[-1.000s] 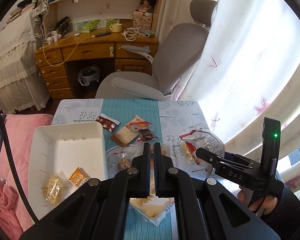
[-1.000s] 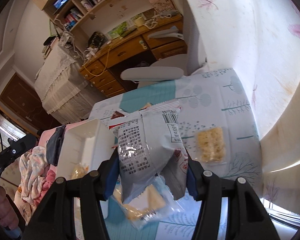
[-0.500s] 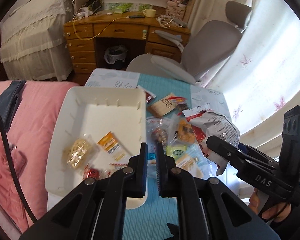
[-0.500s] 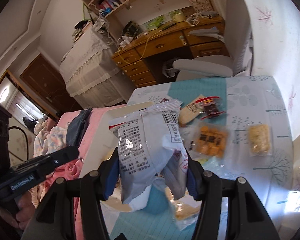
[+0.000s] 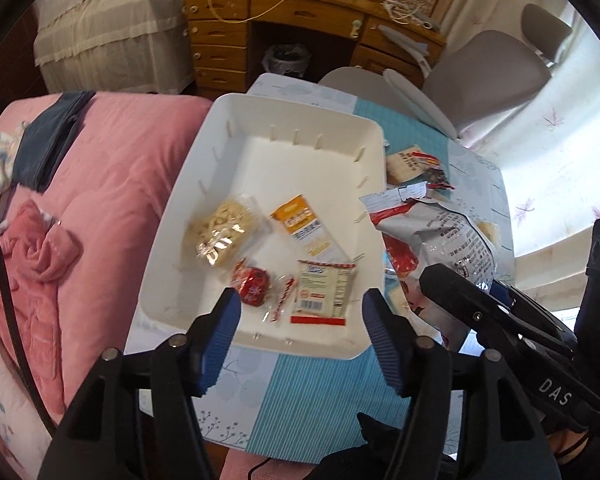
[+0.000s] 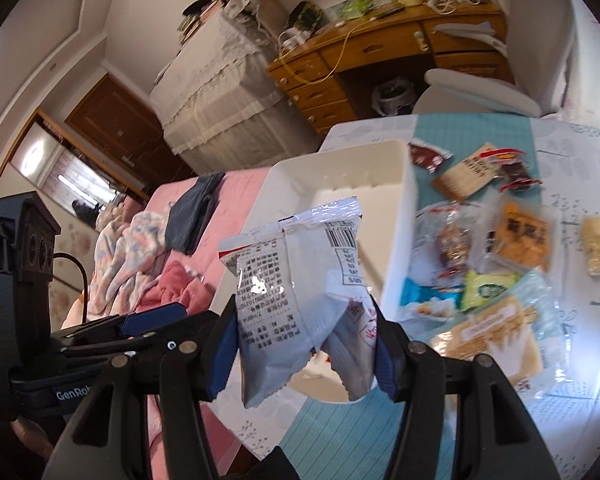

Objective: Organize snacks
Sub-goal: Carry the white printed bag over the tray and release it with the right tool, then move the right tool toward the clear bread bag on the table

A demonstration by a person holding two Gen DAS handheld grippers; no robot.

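A white tray (image 5: 204, 184) lies on the table and holds several snacks: a noodle pack (image 5: 220, 236), an orange packet (image 5: 304, 224), a red wrapped sweet (image 5: 254, 286) and a white packet (image 5: 324, 292). My left gripper (image 5: 300, 320) hangs over the tray's near end, its jaws opening, with nothing between them. My right gripper (image 6: 304, 344) is shut on a silver snack bag (image 6: 296, 280), held in the air beside the tray (image 6: 396, 216). That bag (image 5: 440, 236) shows at the tray's right edge in the left wrist view.
Several loose snack packs (image 6: 512, 236) lie on the blue and white tablecloth (image 5: 320, 400) right of the tray. A pink bed (image 5: 100, 184) borders the table on the left. A grey chair (image 5: 480, 76) and a wooden desk (image 5: 300, 16) stand beyond.
My left gripper moved from over the loose snacks to above the tray and its jaws went from shut to wide apart. My right gripper carried the silver bag leftward to the tray.
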